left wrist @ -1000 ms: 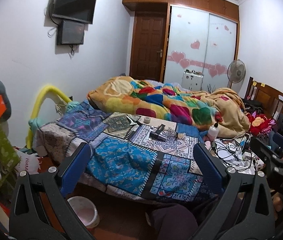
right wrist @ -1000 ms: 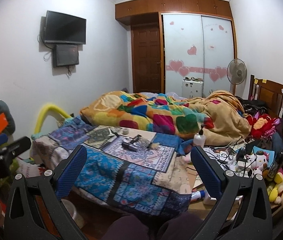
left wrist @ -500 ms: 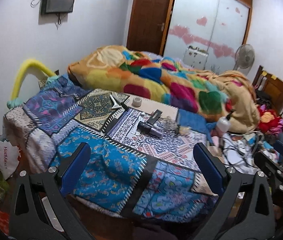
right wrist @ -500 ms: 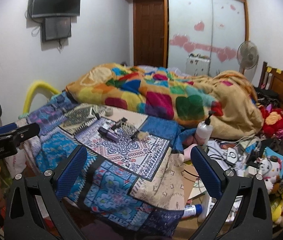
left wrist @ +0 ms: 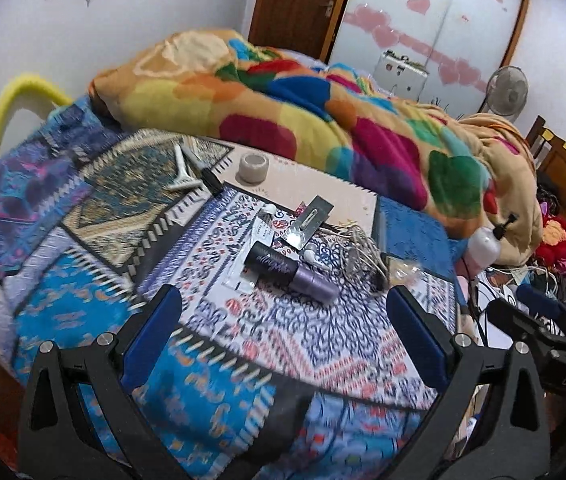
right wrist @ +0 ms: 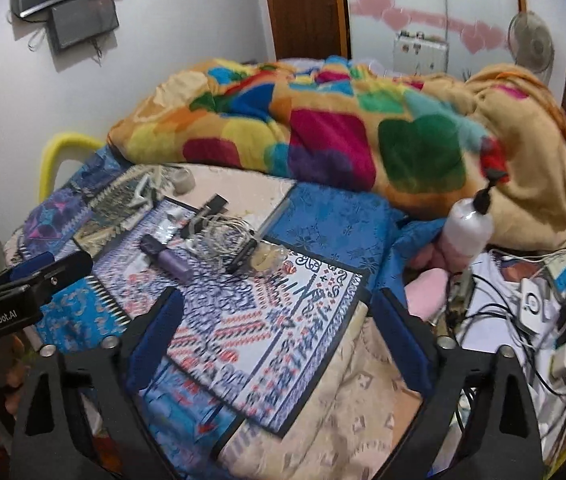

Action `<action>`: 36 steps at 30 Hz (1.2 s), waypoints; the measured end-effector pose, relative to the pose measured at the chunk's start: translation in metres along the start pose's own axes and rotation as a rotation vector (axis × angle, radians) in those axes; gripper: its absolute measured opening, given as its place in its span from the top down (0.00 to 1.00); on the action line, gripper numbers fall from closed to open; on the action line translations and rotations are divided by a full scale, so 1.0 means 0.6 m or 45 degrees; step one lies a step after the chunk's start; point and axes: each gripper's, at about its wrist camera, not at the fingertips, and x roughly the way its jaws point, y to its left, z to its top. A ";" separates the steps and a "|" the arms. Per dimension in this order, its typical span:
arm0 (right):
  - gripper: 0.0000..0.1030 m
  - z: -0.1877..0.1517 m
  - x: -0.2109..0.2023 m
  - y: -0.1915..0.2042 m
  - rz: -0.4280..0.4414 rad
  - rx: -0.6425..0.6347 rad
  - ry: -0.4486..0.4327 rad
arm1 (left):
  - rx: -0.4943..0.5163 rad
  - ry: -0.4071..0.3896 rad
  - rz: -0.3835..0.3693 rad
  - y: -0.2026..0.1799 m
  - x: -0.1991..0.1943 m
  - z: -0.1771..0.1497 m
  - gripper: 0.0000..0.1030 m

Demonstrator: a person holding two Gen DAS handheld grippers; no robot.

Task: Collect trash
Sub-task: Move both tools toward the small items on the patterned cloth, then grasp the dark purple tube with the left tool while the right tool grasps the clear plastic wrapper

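Small items lie on the patterned bedspread (left wrist: 83,312): a purple and black tube (left wrist: 291,272), a clear plastic wrapper (left wrist: 403,270), a tangle of white cable (left wrist: 357,254), a flat dark packet (left wrist: 309,222), a tape roll (left wrist: 254,167) and a white razor (left wrist: 182,172). My left gripper (left wrist: 283,340) is open and empty, short of the tube. My right gripper (right wrist: 279,340) is open and empty above the bedspread (right wrist: 267,340). The tube (right wrist: 167,260), cable (right wrist: 223,236) and wrapper (right wrist: 267,258) lie ahead of it to the left.
A multicoloured blanket (left wrist: 303,120) is heaped across the bed behind the items. A pump bottle (right wrist: 469,224), cables and chargers (right wrist: 535,304) crowd the right side. The left gripper's body (right wrist: 23,300) shows at the left of the right wrist view. A fan (right wrist: 531,46) stands by the wardrobe.
Both grippers have moved forward and tilted down toward the bed. The small items now look much closer and larger. Both grippers stay open.
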 end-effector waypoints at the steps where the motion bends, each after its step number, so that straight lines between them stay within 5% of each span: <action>1: 0.14 0.004 0.011 -0.003 0.010 0.008 0.010 | -0.007 0.017 0.000 0.002 0.017 0.005 0.00; 9: 0.40 0.030 0.116 -0.036 0.114 0.124 0.141 | -0.041 0.120 0.092 0.008 0.116 0.013 0.24; 16: 0.52 0.038 0.159 -0.036 0.183 0.167 0.185 | -0.094 0.120 0.083 0.010 0.141 0.010 0.36; 20: 0.65 0.036 0.169 -0.024 0.166 0.124 0.186 | -0.104 0.125 0.085 0.003 0.151 0.011 0.54; 28: 0.84 0.028 0.157 -0.014 0.159 0.054 0.185 | -0.050 0.142 0.046 -0.017 0.139 0.004 0.55; 32: 0.86 0.024 0.140 -0.016 0.147 0.046 0.187 | 0.054 0.163 0.033 -0.040 0.120 -0.007 0.67; 36: 0.87 0.013 0.121 -0.015 0.113 -0.004 0.199 | 0.161 0.191 0.049 -0.057 0.106 -0.023 0.69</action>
